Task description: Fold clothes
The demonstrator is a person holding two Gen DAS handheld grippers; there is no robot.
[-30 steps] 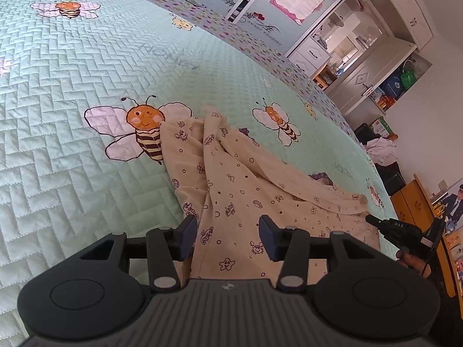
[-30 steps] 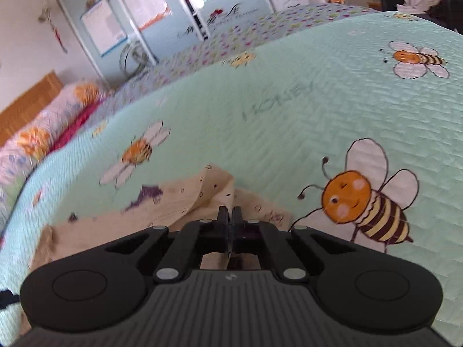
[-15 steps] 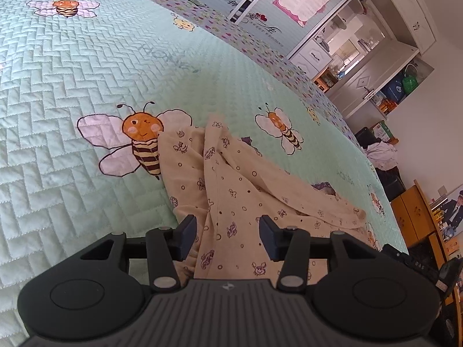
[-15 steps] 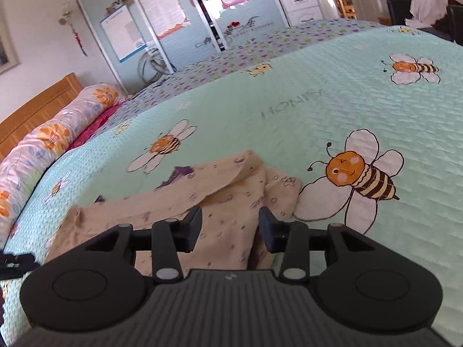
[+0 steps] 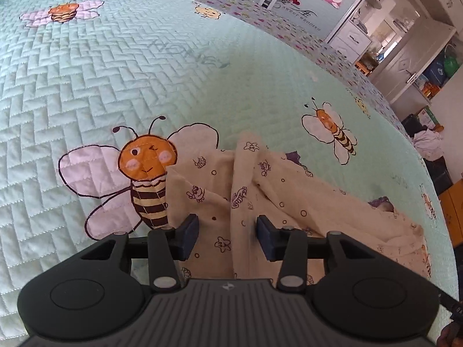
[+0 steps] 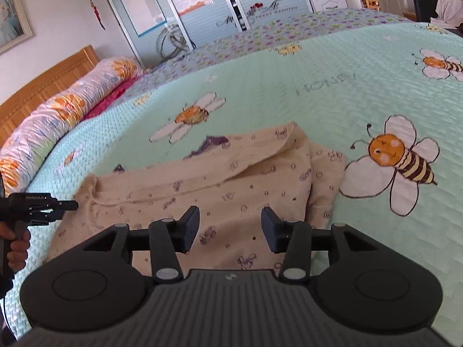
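A cream garment with small purple prints [image 5: 289,199] lies partly folded on the mint-green bee quilt [image 5: 86,86]. It also shows in the right wrist view [image 6: 220,188], with one layer folded over along its far edge. My left gripper [image 5: 228,234] is open and empty, just above the garment's near end. My right gripper [image 6: 230,230] is open and empty, over the garment's near edge. The left gripper also shows in the right wrist view [image 6: 43,205], held in a hand by the garment's left end.
Large bee pictures lie beside the garment [image 5: 144,179] [image 6: 399,159]. Floral pillows [image 6: 58,115] and a wooden headboard [image 6: 43,86] stand at the far left. White cabinets [image 5: 390,37] and a wardrobe with mirror doors [image 6: 231,8] stand beyond the bed.
My right gripper was shut on the cloth, has opened and drawn back and up from the garment. My left gripper stayed open and moved closer to the garment's end.
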